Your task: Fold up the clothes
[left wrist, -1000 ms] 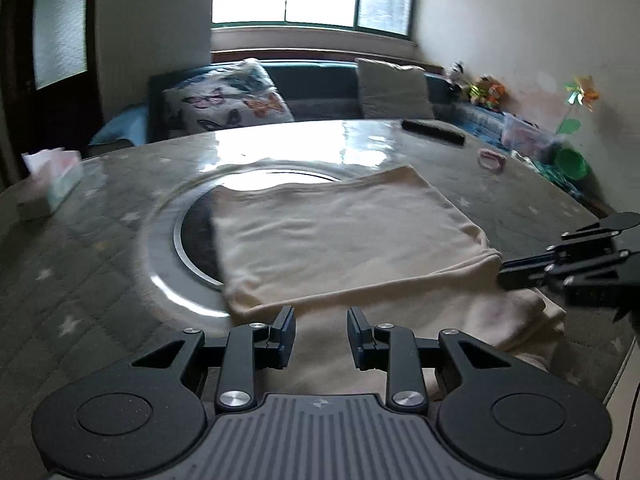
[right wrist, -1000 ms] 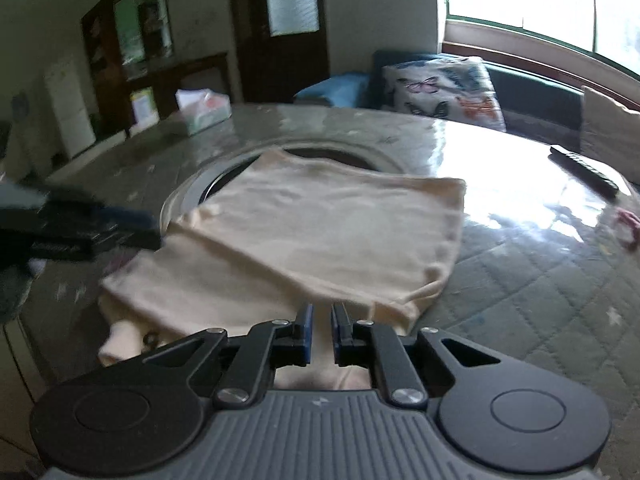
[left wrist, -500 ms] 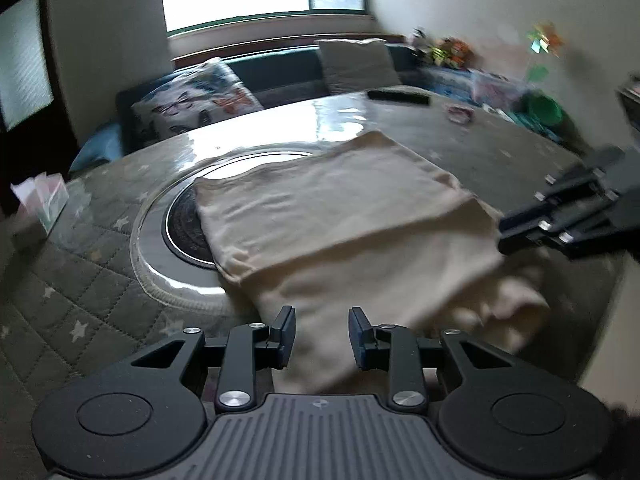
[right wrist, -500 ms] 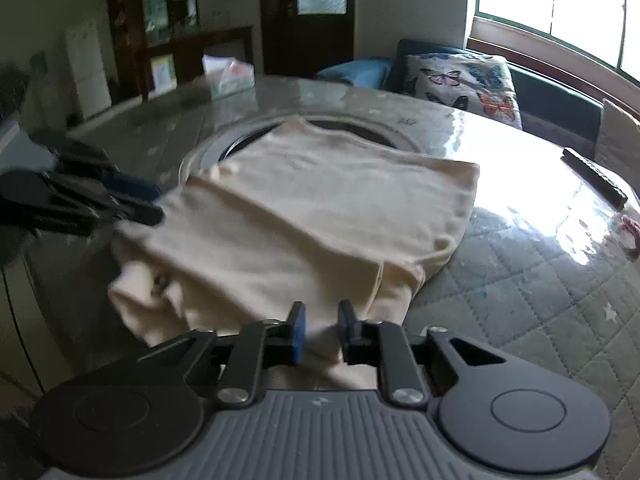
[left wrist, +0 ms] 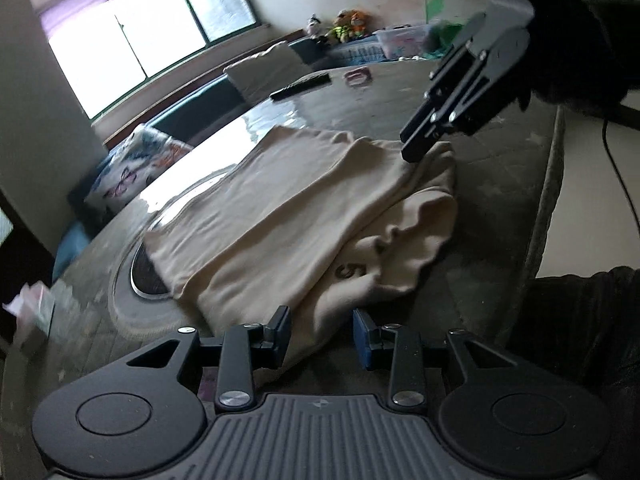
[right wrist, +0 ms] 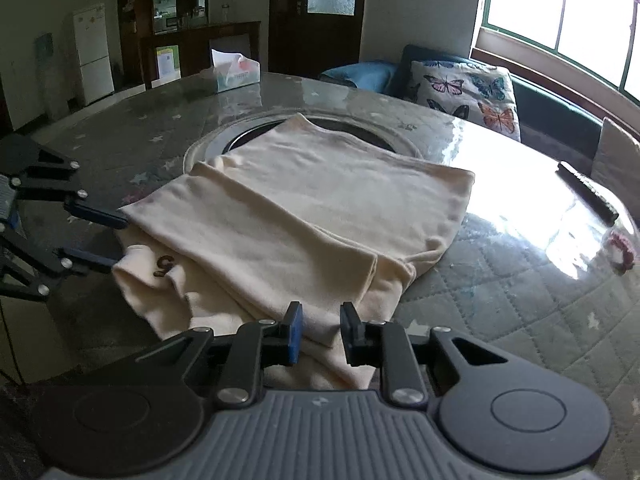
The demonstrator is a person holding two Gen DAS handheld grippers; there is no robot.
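**Cream garment lies partly folded, both grippers open at its near edge**

The cream garment (right wrist: 304, 208) lies on the round table (right wrist: 520, 296), partly over the dark inset ring (right wrist: 240, 136) at the table's middle. 1 panel is already folded over the rest, and a printed "5" (right wrist: 165, 265) shows on the lower layer at the near left corner. Its long axis runs from the near edge away toward the window side.

The right gripper (right wrist: 320, 330) has its fingers apart and holds nothing, with the near right hem just ahead of and between them. The left gripper (left wrist: 320, 334) is likewise spread and unloaded at the near left hem, seen in its own wrist view. Each is about equally close to its corner.

Judging by this, the coming move is likely a pinch of both near corners and a lift forward along the long axis.

No containers hold anything relevant; a tissue box (right wrist: 234, 70) stands well apart on the far side.
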